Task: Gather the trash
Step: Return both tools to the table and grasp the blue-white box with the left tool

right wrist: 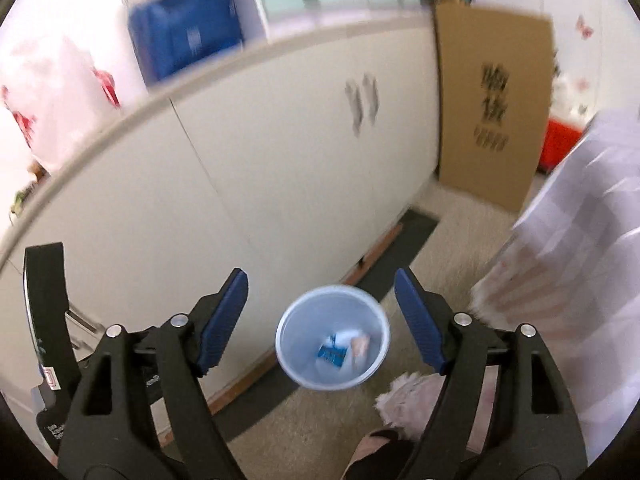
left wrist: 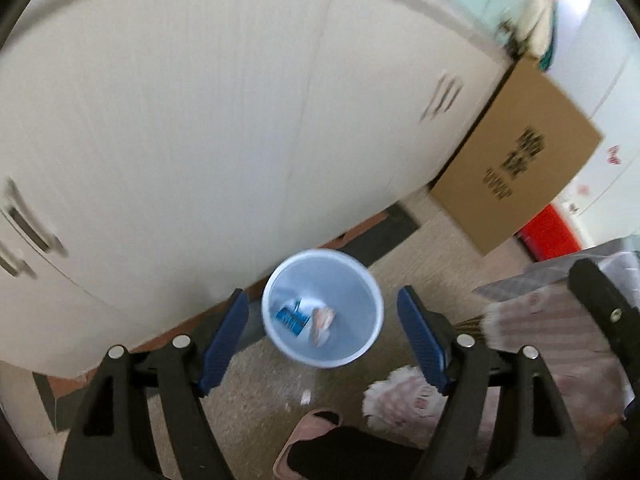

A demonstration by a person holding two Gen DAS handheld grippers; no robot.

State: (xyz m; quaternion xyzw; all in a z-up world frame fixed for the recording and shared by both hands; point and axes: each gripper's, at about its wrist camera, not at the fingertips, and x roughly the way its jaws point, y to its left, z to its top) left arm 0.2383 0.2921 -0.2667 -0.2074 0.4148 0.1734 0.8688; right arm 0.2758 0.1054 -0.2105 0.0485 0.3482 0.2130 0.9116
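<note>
I had both tongs up over the floor, looking down at the pale blue wastebasket (left wrist: pixel 322 312), which stood below and ahead of them, just beside the foot of the white cabinet (left wrist: pixel 200 120). The left tongs (left wrist: pixel 323 334) were spread wide with nothing between the blue pads (left wrist: pixel 226 340); the right tongs (right wrist: pixel 320 320) were spread the same way and just as bare. In both wrist views the basket sat framed in the gap between the fingers, but well below them, not gripped.

Inside it lay a blue-and-white packet (left wrist: pixel 291 317) and a crumpled pinkish scrap (left wrist: pixel 322 322) beside it, both resting on the bottom. So I judged the drop was done and the step in hand was pulling clear to look for more trash.

To do that well, I reckoned I should keep the tongs spread and lift straight away from the basket, so neither finger clipped the rim and tipped a light plastic bin. Both views were smeared with blur, so slowing down before picking the next target would have helped. To the right of the tongs lay a fluffy pink-and-white slipper (left wrist: pixel 400 396) and a striped cloth (left wrist: pixel 552 332), with a pink slipper worn over a dark sock (left wrist: pixel 316 444) nearest me; I did not take those for trash. A small white fleck (left wrist: pixel 306 397) on the carpet below the left tongs might have been, though I could not tell what it was. A cardboard box (left wrist: pixel 516 152) leaned far ahead to the right.
</note>
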